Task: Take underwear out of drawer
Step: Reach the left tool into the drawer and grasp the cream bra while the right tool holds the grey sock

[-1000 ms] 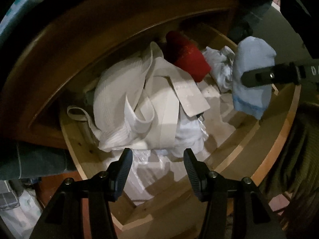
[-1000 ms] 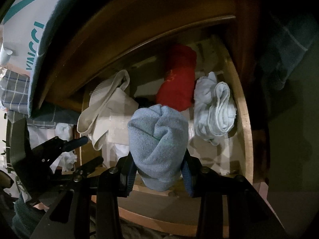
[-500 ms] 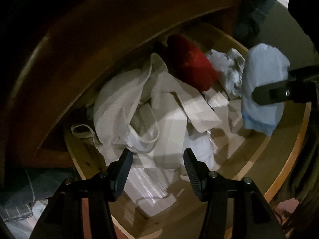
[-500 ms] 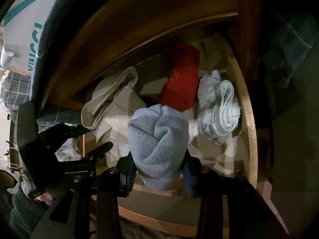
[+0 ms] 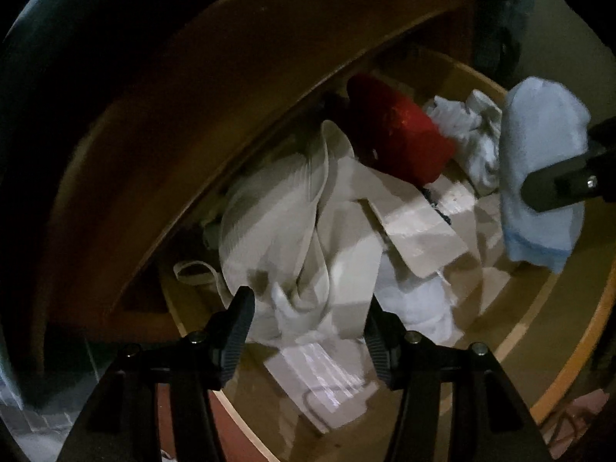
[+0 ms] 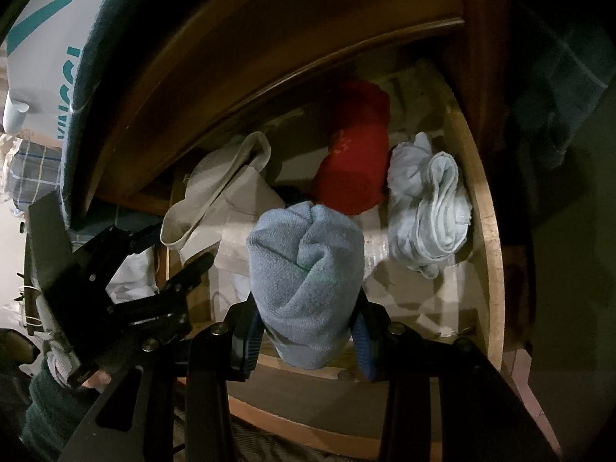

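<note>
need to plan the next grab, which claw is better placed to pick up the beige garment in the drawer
Left. The left claw is open right over the beige garment in the drawer. The right claw is busy, shut on the blue rolled garment.

Open wooden drawer [image 6: 489,231], light pale rim, pulled out from darker wood cabinet. Inside, lying on drawer bottom: cream ribbed garment [image 5: 277,208] with straps, heaped at left; red folded garment [image 6: 356,154] at back centre; pale blue-white bundle [image 6: 431,208] at right, against side wall; white paper-like liner [image 5: 319,369] on drawer floor.
</note>
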